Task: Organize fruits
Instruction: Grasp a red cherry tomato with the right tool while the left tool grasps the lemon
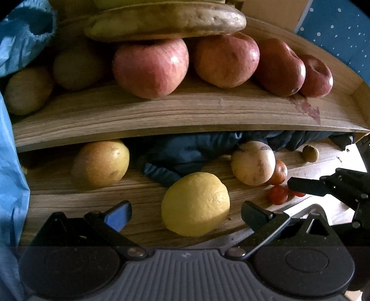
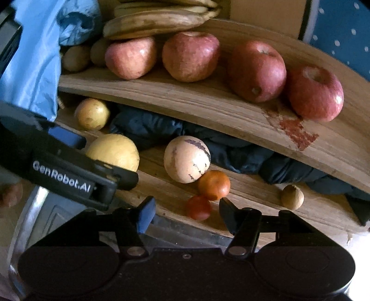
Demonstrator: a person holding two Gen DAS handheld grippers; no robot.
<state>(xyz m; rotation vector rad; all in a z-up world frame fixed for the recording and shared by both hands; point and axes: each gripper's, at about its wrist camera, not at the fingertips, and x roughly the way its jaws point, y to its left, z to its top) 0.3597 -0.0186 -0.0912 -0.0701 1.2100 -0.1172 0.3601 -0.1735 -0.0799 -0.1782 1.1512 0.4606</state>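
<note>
A wooden tray (image 1: 161,115) sits raised at the far side. From left to right it holds two brownish kiwis (image 1: 27,90), then four red apples (image 1: 150,67) in a row, with bananas (image 1: 166,20) lying crosswise on top, their long axis running left to right.

On the wooden table (image 1: 81,203) below, nearer, lie a yellow pear (image 1: 101,162) at left, a lemon (image 1: 196,203), a cream striped melon (image 1: 253,163), a small orange (image 1: 281,172) touching it, a cherry tomato (image 1: 278,194) and a walnut (image 1: 310,153) at far right. Dark cloth (image 1: 185,152) is bunched under the tray.

The left gripper (image 1: 185,214) has its fingers spread wide on either side of the lemon, not pressing it; the lemon's long axis tilts from near left to far right. The right gripper (image 2: 187,211) stands half-open around the cherry tomato, with gaps showing.
</note>
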